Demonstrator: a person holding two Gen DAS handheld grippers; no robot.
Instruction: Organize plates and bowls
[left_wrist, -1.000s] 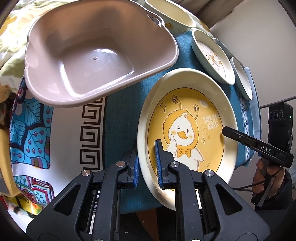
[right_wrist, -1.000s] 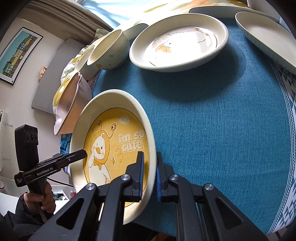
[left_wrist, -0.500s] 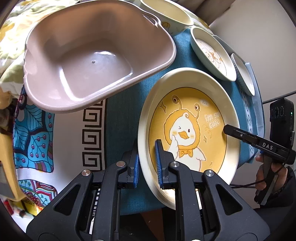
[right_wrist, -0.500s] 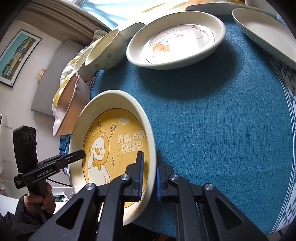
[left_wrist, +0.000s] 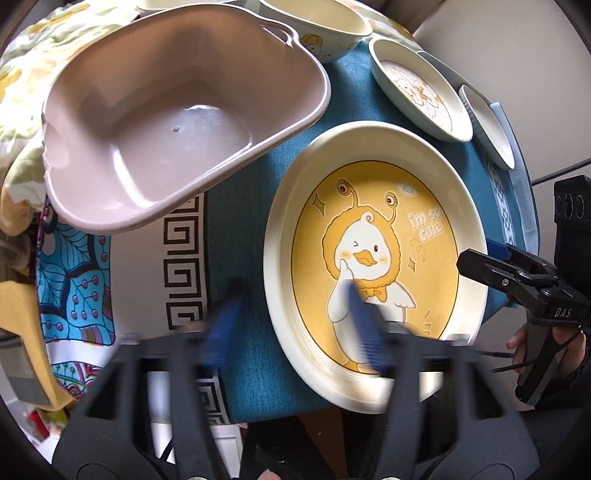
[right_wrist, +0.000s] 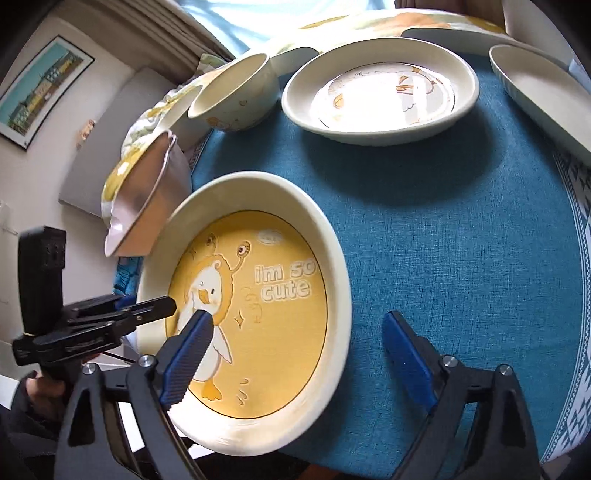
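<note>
Yellow duck plate (right_wrist: 255, 314) with the cream rim lies flat on the blue cloth of the desk (right_wrist: 461, 258), at the near edge. Both grippers have just let go. The left gripper (left_wrist: 291, 325) and right gripper (right_wrist: 295, 354) stand wide open, each with the rim between its jaws, untouched. Lift both straight up. At 12 o'clock waits the cream plate (right_wrist: 380, 96); at 11 o'clock, the small cream bowl (right_wrist: 236, 92).

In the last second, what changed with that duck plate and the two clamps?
Both let go. The left gripper and right gripper had been pinching the duck plate's rim; their jaws have just been opening, each still straddling the rim without pressing. The plate, pink basin and other dishes stayed put.
</note>
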